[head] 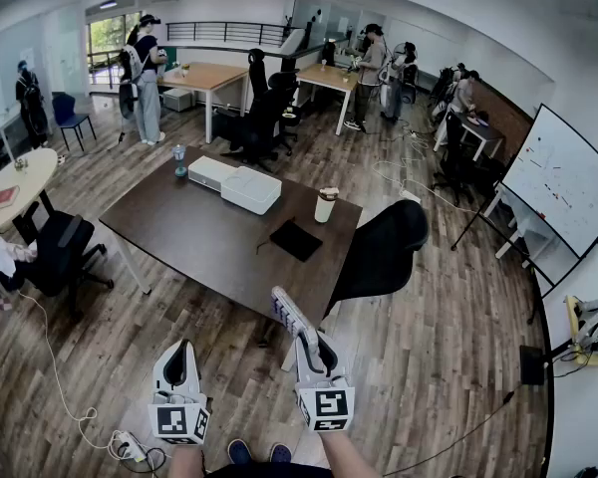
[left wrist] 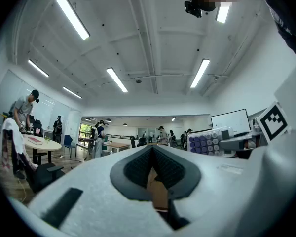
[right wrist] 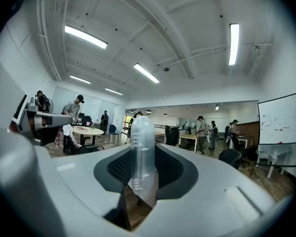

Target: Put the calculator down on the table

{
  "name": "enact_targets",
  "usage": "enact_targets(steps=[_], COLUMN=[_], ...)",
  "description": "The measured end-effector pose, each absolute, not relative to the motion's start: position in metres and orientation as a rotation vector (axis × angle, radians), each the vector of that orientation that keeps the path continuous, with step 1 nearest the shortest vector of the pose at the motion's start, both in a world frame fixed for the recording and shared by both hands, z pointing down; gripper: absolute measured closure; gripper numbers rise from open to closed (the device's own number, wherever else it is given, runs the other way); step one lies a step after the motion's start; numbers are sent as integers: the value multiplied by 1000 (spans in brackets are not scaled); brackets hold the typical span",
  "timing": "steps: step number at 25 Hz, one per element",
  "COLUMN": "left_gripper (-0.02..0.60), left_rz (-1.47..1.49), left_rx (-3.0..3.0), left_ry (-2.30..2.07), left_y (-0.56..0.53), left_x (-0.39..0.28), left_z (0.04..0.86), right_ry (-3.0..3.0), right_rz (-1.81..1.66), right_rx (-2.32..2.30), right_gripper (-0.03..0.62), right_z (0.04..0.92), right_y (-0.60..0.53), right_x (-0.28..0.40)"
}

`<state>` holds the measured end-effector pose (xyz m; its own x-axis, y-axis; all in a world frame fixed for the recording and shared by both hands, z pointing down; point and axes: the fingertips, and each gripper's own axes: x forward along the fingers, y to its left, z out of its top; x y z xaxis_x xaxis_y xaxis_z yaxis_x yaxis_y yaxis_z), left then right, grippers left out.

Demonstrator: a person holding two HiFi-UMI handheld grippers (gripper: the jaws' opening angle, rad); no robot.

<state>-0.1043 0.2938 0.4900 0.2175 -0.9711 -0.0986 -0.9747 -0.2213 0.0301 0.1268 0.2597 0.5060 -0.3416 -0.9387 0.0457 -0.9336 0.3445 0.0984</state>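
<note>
The dark table (head: 199, 237) stretches ahead of both claws, its near corner just beyond the tip of the right claw (head: 312, 347). A black office chair (head: 384, 252) stands ahead and to the right of that claw, at the table's right edge. On the far part of the table, well ahead of both claws, lies a white box (head: 249, 189), with a flat black pad (head: 296, 239) nearer and a pale cup (head: 325, 205) past the pad. The calculator (head: 291, 315), white with purple keys, is clamped on edge between the right claw's jaws and sticks out forward and a little leftward from them, held in the air rather than lying on the table. In the right gripper view it rises as a thin pale strip between the dark pads, which press on its two faces. The left claw (head: 182, 352) hangs just left of the right one, well short of the table, its jaw tips meeting with nothing between them.
</note>
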Motion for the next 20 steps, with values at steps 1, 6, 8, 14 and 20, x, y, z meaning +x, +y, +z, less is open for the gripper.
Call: enact_targets(steps=[1, 6, 8, 14, 20], left_gripper=[586, 586, 586, 586, 586], left_rz=[153, 154, 143, 136, 139], left_rx=[-2418, -2414, -2407, -2413, -2421], left_ry=[1941, 1943, 1947, 1939, 1933], left_y=[294, 293, 293, 295, 295], left_x=[-104, -106, -107, -105, -106], left_z=[490, 490, 491, 492, 493], right_ry=[-2497, -2497, -2502, -2510, -2539], right_rz=[-82, -82, -91, -106, -125], right_rx=[1745, 1749, 1750, 1752, 1730], right_gripper=[478, 478, 477, 479, 477], right_z=[506, 507, 504, 499, 499], right_y=[259, 259, 260, 261, 264], right_x=[128, 130, 129, 130, 124])
